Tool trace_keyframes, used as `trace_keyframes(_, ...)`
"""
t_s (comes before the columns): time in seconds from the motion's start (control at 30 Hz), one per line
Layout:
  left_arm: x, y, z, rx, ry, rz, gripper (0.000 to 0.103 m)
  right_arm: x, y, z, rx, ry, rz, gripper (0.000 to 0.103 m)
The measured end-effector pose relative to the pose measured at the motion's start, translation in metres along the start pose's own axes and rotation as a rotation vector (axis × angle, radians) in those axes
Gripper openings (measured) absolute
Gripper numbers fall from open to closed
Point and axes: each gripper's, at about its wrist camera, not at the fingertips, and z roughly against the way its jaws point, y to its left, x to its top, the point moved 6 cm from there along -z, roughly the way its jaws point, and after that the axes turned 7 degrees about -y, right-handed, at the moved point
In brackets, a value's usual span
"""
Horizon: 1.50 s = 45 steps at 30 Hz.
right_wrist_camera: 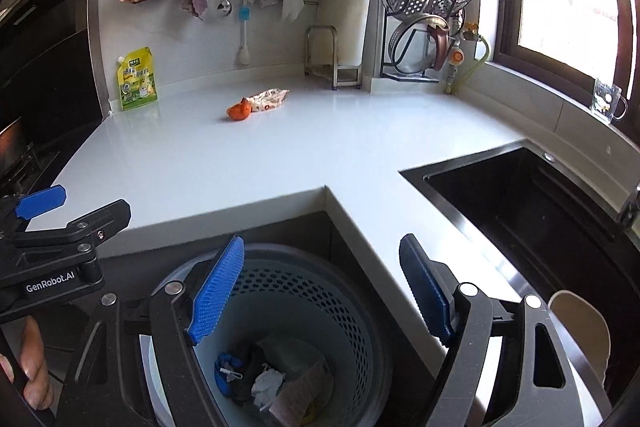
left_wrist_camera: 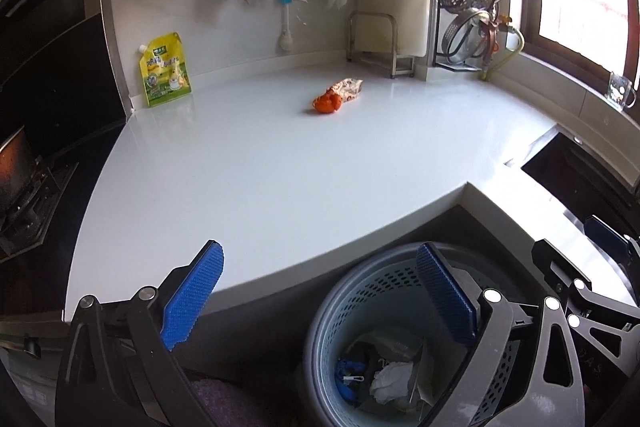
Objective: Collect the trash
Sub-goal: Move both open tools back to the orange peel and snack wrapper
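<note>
Countertop (right_wrist_camera: 280,147), wrapper (right_wrist_camera: 269,99) beyond both tools

A crumpled orange scrap (left_wrist_camera: 326,103) lies on my white countertop (left_wrist_camera: 260,167) toward its back edge, touching a crinkled printed wrapper (left_wrist_camera: 349,89) just behind it. Below the counter's inner corner stands my grey perforated plastic bin (right_wrist_camera: 320,291), upright, holding crumpled white paper (right_wrist_camera: 267,385) and blue scraps (right_wrist_camera: 226,373).

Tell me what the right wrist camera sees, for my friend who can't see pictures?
The right tool, open and holding nothing, hangs over a blue-grey trash basket on the floor with crumpled trash in it. Beyond, an orange scrap and a printed wrapper lie on the white counter, with a black sink to the right.
</note>
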Motion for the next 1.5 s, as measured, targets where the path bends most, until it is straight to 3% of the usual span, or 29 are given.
trace_keyframes(0.23,0.065,0.016,-0.019,0.033,-0.055,0.026,0.095,0.083,0.0,-0.019,-0.04,-0.11,0.04,0.076)
trace_keyframes(0.5,0.165,0.025,-0.042,0.035,-0.17,0.068,0.096,0.192,-0.006,-0.053,-0.043,-0.204,0.05,0.076)
trace_keyframes(0.7,0.213,0.032,-0.082,0.068,-0.197,0.095,0.096,0.257,-0.011,-0.089,0.026,-0.231,-0.026,0.08)
trace_keyframes(0.8,0.208,0.035,-0.119,0.089,-0.141,0.091,0.096,0.256,-0.008,-0.125,0.035,-0.189,-0.021,0.08)
trace_keyframes(1.13,0.146,0.032,-0.22,0.136,0.056,0.061,0.096,0.187,-0.005,-0.241,0.033,0.022,0.005,0.08)
trace_keyframes(1.5,0.125,0.015,-0.275,0.117,0.157,0.062,0.096,0.156,-0.019,-0.306,0.016,0.134,-0.023,0.08)
